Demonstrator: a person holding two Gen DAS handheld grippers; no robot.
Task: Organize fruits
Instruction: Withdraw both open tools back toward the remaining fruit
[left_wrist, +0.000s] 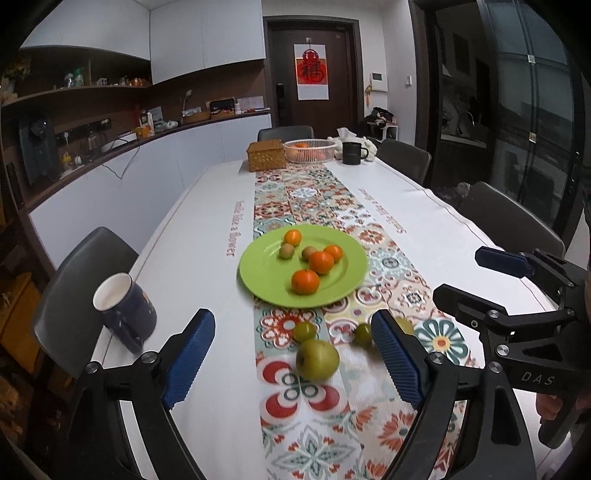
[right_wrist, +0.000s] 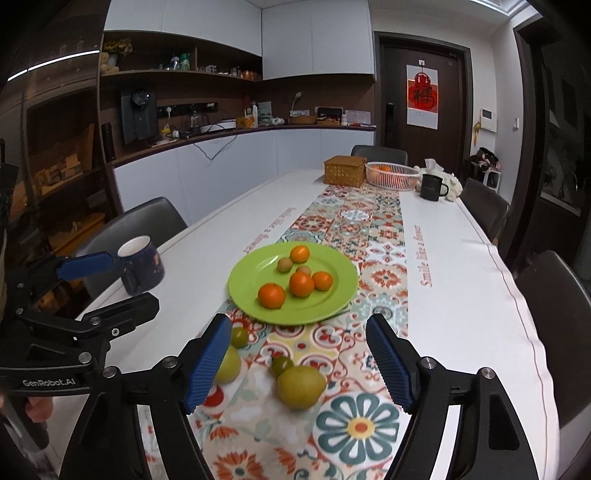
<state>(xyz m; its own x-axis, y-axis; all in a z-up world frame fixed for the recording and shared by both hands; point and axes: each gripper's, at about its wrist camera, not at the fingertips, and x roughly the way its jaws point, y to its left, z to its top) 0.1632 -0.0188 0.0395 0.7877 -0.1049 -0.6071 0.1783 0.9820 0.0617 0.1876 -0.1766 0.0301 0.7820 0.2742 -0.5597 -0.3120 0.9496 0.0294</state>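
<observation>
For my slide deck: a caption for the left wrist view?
Open left gripper hovers over green apple near plate of oranges.

Home dining room, long table (left_wrist: 207, 221), chairs (right_wrist: 484, 206), probably kitchen shelving (right_wrist: 177, 74)

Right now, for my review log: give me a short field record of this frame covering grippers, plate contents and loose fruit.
left gripper: open, empty, above a green apple
right gripper: open, empty, above a yellow-green fruit
green plate: four oranges, two small brownish fruits
loose on runner: the two large fruits, two small green fruits
blue mug: near table's left edge
</observation>
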